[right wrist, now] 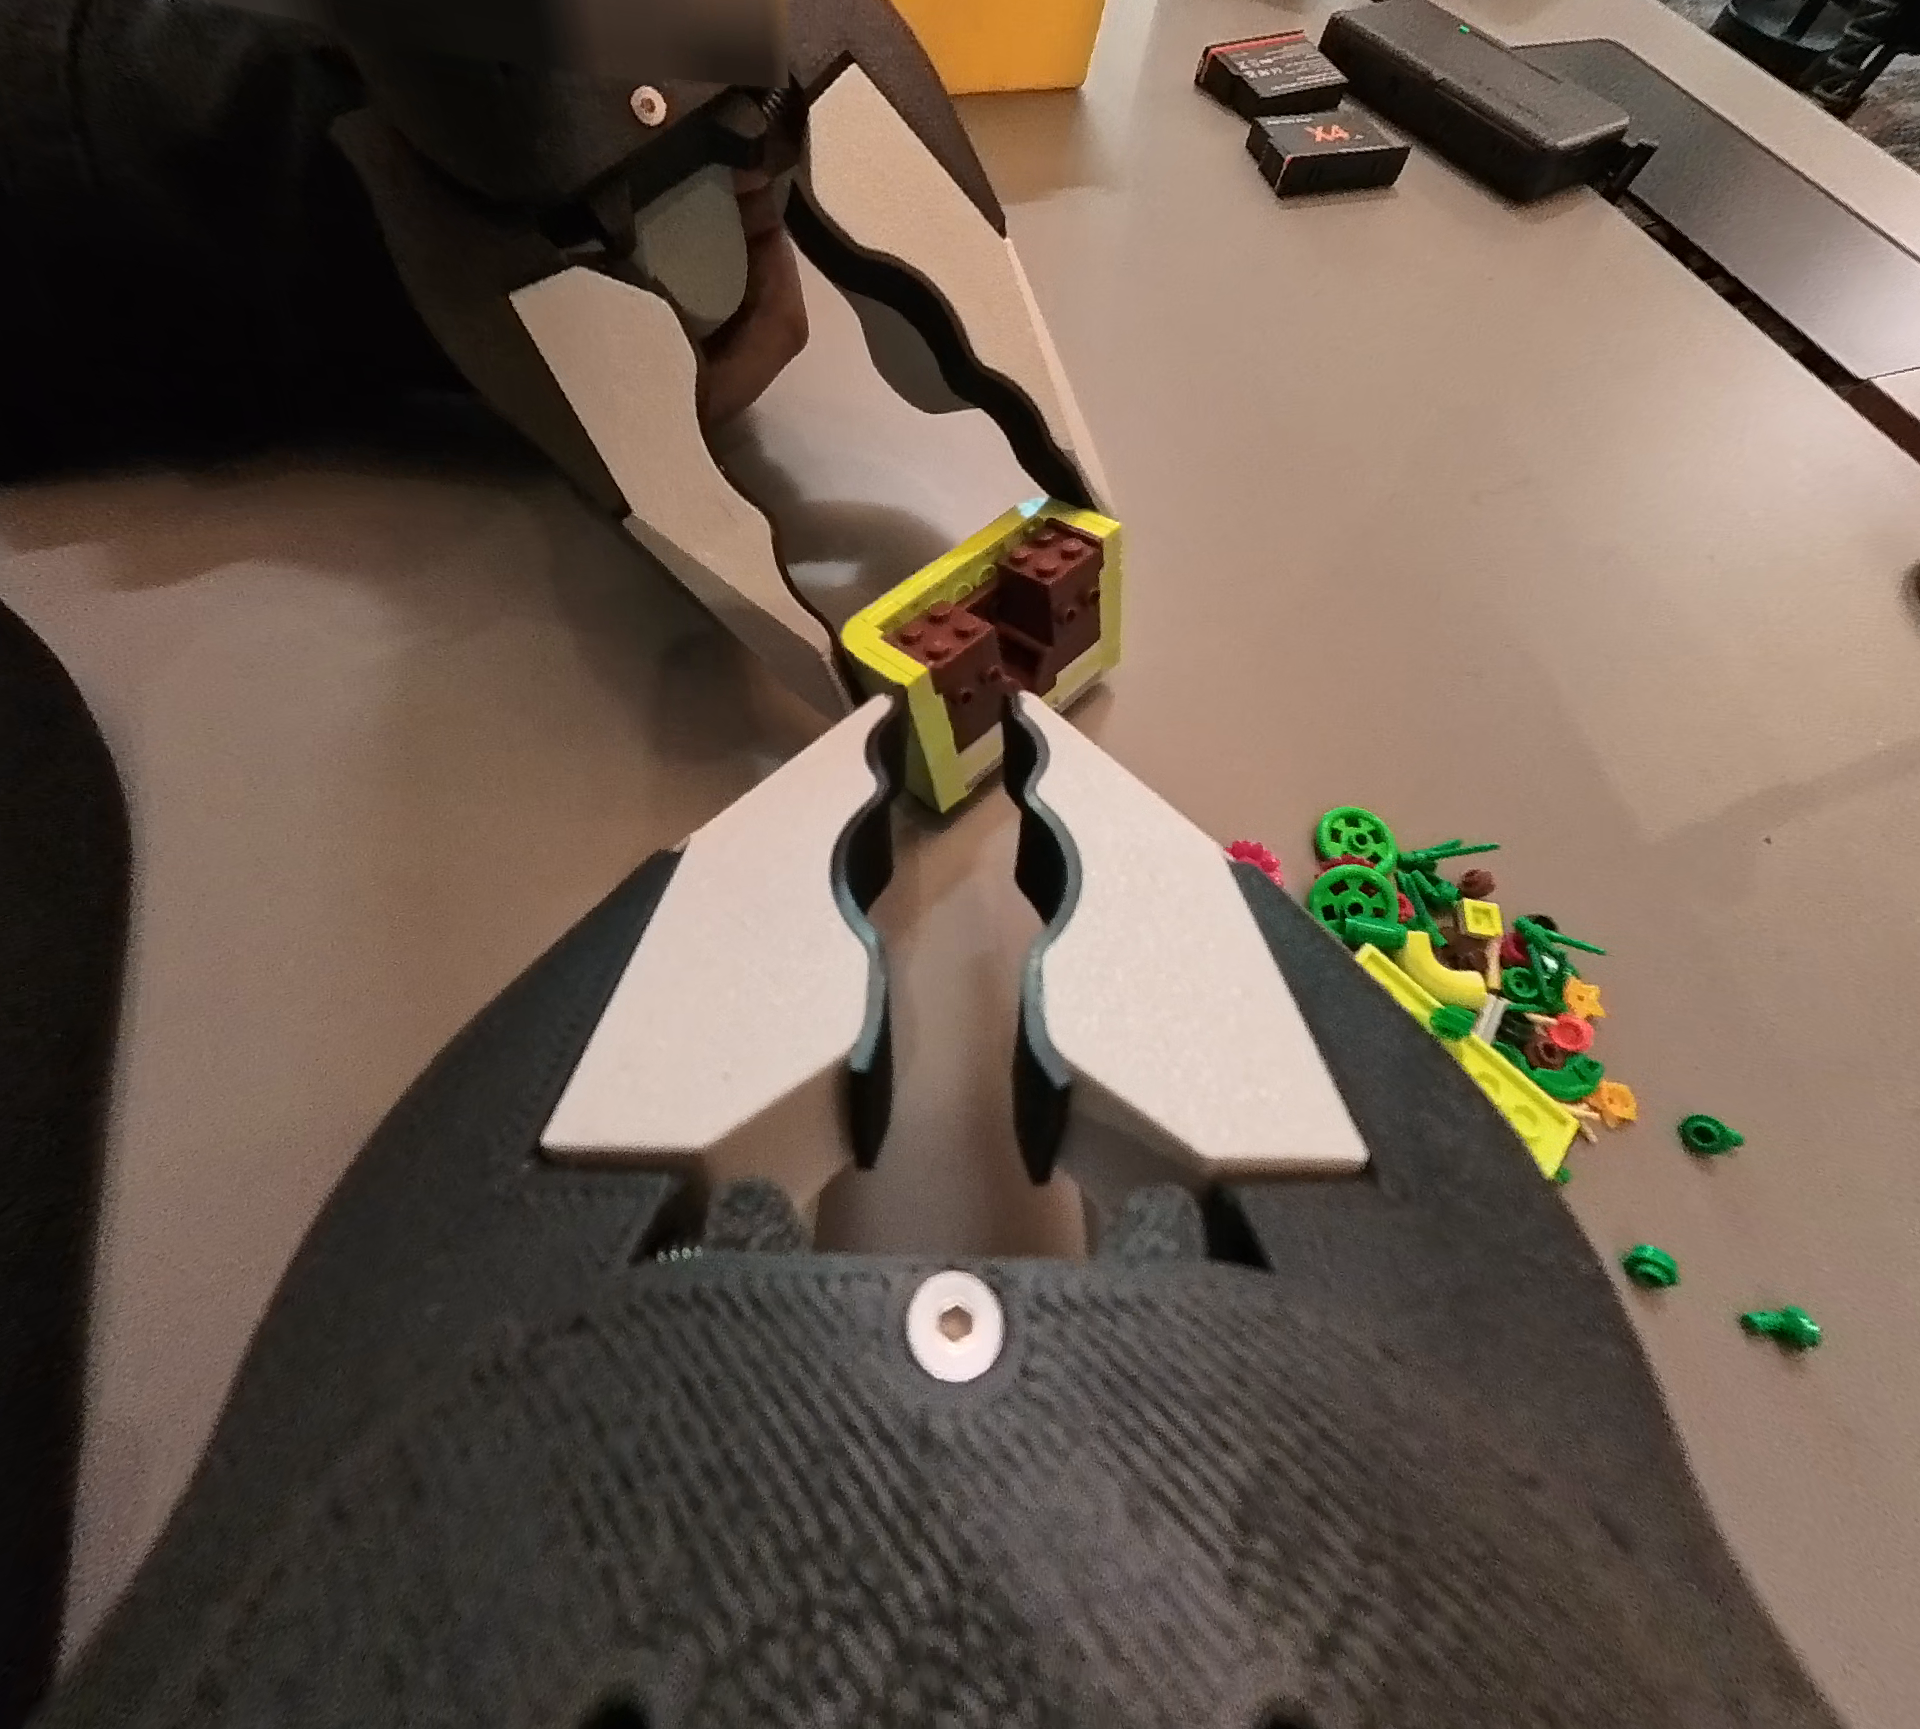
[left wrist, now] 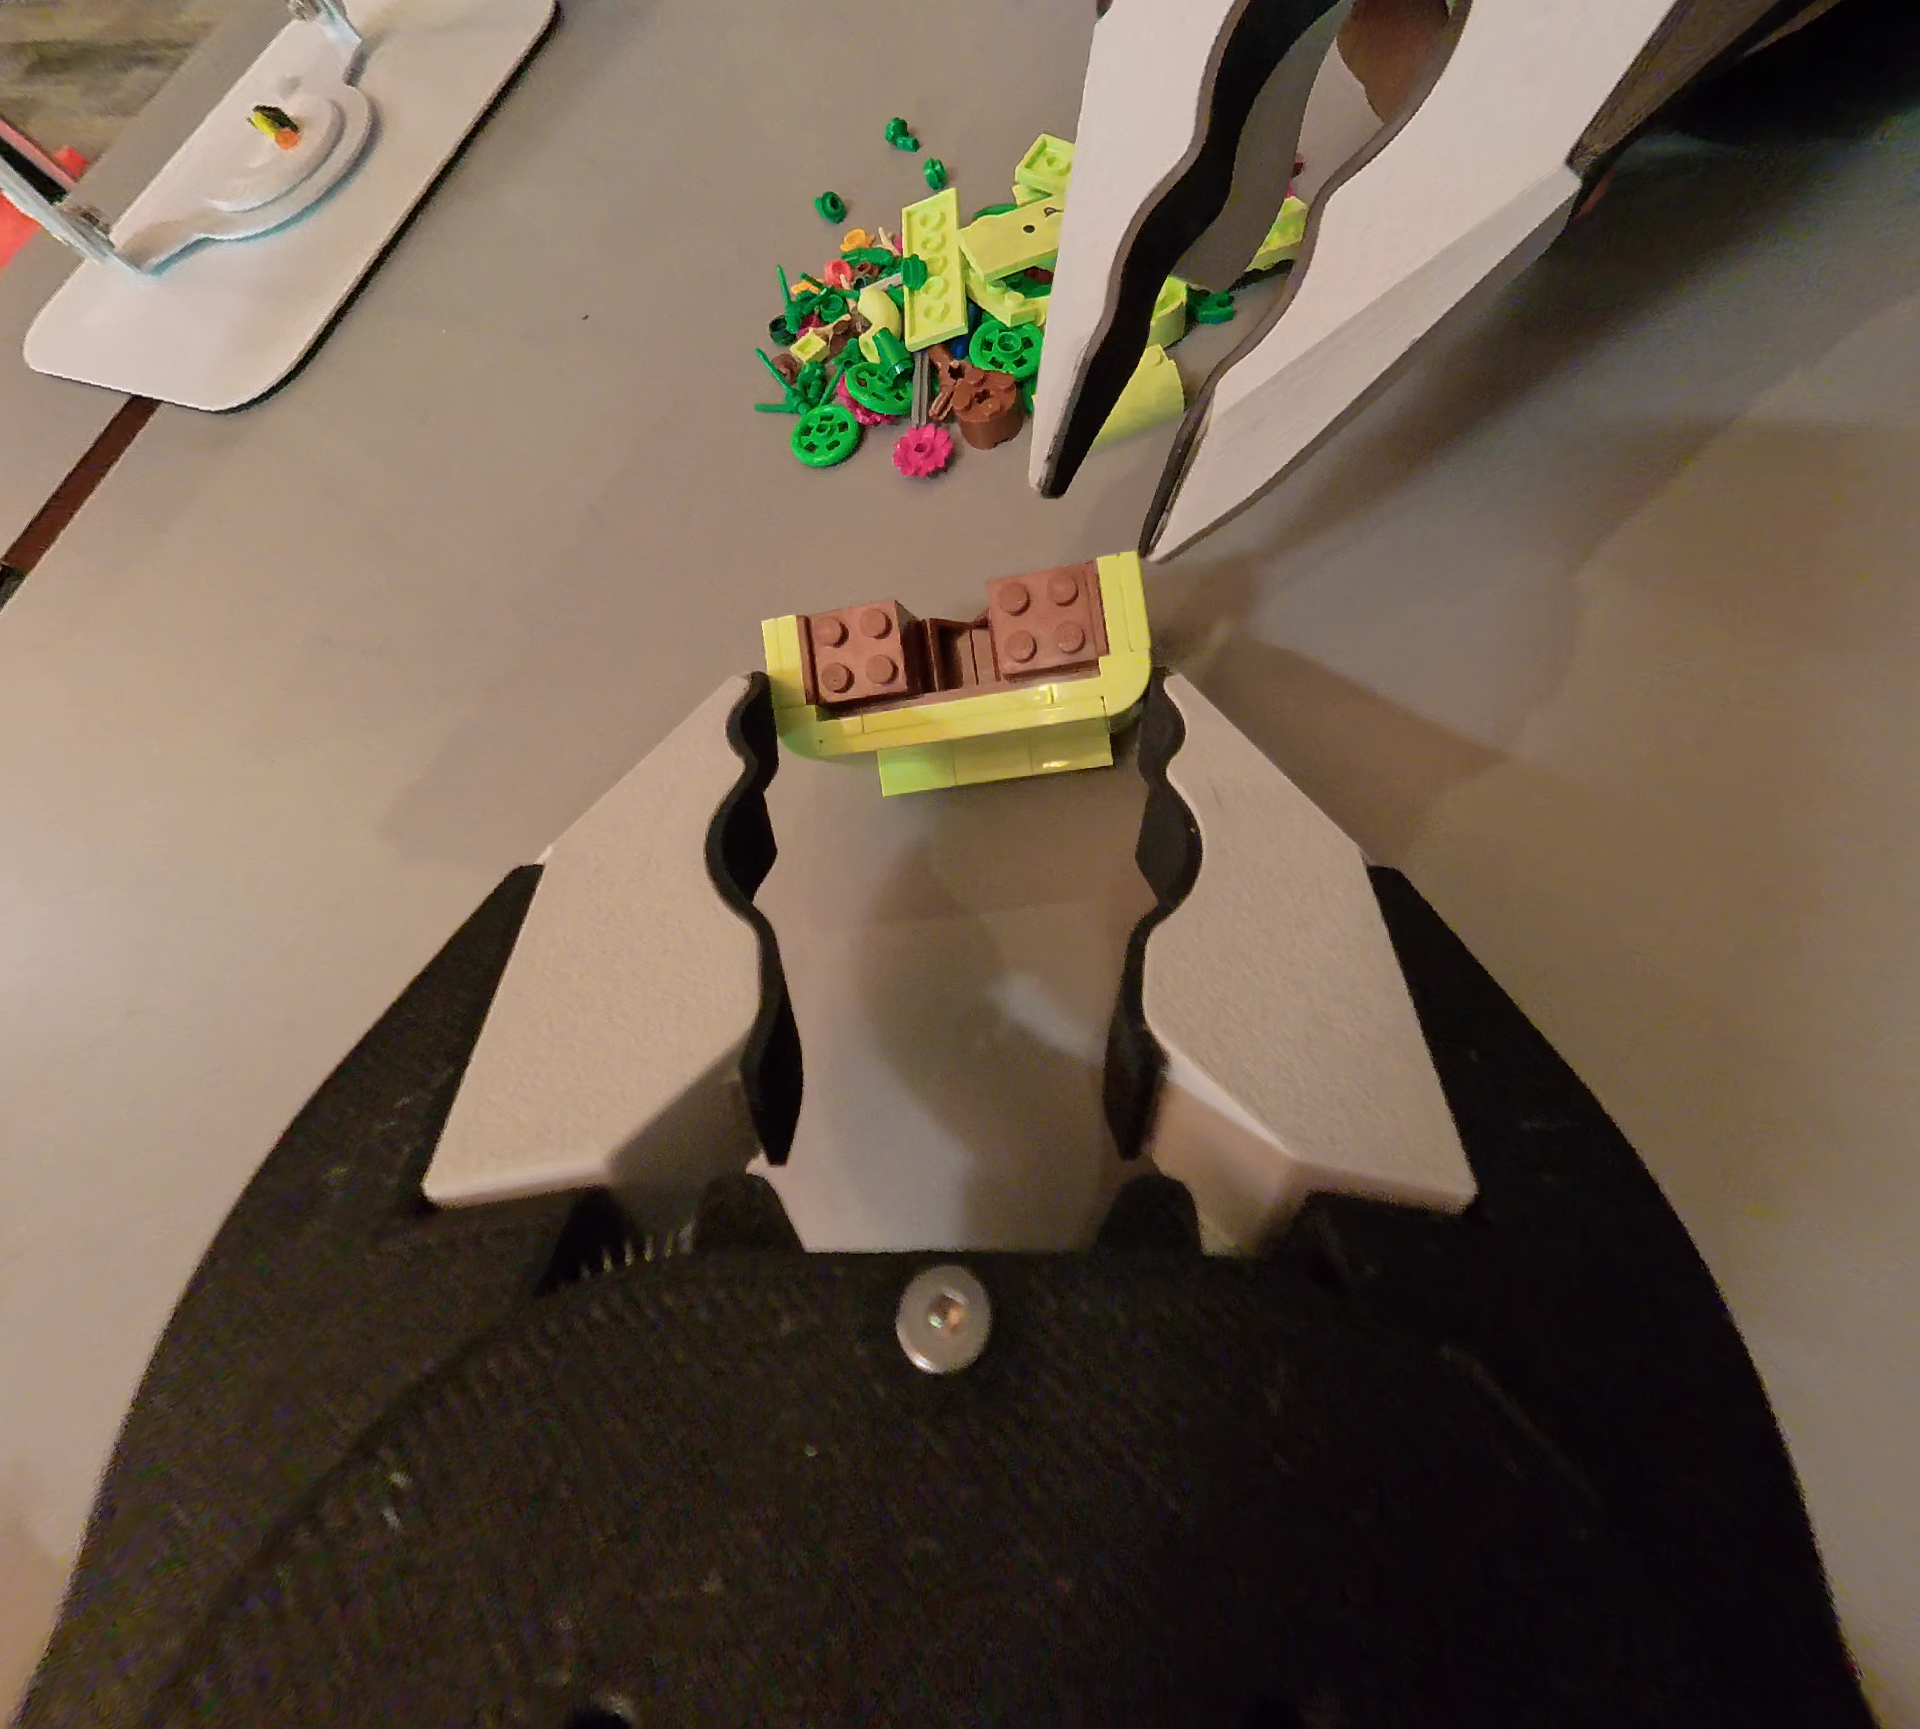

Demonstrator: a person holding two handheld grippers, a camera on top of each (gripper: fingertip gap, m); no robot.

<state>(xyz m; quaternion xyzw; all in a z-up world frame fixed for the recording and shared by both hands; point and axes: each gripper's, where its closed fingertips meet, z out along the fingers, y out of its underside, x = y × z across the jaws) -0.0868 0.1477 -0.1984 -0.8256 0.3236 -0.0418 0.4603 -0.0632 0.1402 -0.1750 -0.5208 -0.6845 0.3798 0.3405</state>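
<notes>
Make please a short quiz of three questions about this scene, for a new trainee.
1. True or false: the left gripper clamps the lime-and-brown brick assembly from both sides.
2. The right gripper is: A) open, B) shut on a loose piece.
3. Fill in: the pile of loose bricks lies on the ____ table.

Key: 1 true; 2 A; 3 grey.

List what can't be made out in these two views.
- Left gripper contact with the brick build: fingertips flank it, touch unclear.
- Right gripper: its tips cover the build's near face.
- Loose brick pile: partly behind right gripper fingers; small pieces unidentifiable.
</notes>
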